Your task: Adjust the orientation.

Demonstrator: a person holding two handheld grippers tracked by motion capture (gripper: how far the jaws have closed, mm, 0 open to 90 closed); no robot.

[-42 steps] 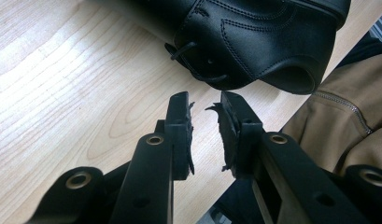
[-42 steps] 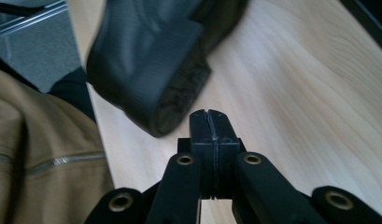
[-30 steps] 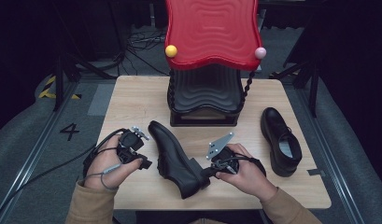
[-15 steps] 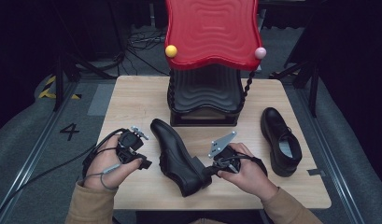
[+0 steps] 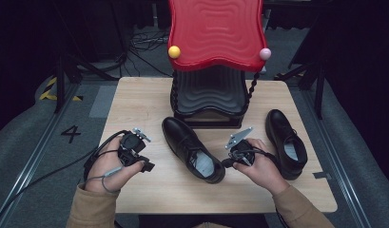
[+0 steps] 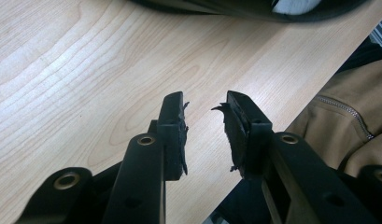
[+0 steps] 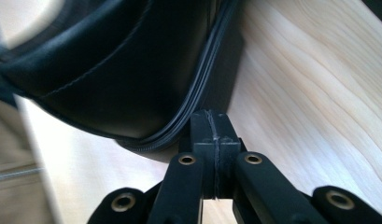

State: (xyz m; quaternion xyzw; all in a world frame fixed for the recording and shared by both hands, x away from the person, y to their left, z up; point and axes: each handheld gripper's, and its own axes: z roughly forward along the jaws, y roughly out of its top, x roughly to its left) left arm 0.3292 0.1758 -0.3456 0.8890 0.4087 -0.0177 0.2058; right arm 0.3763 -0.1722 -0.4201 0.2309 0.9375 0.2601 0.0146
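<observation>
Bare table (image 5: 135, 107) open left and front; red-topped stand (image 5: 213, 71) blocks rear centre; shoes at centre (image 5: 192, 148) and right (image 5: 286, 142), passable gap between.

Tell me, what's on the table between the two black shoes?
The person's right hand with the right gripper, its jaws closed against the heel of the middle shoe; the other shoe lies beyond, in the high view.

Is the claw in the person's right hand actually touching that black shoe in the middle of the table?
Touching. In the right gripper view the shut right claw presses its tips against the sole edge of the middle shoe, with no gap between them.
</observation>
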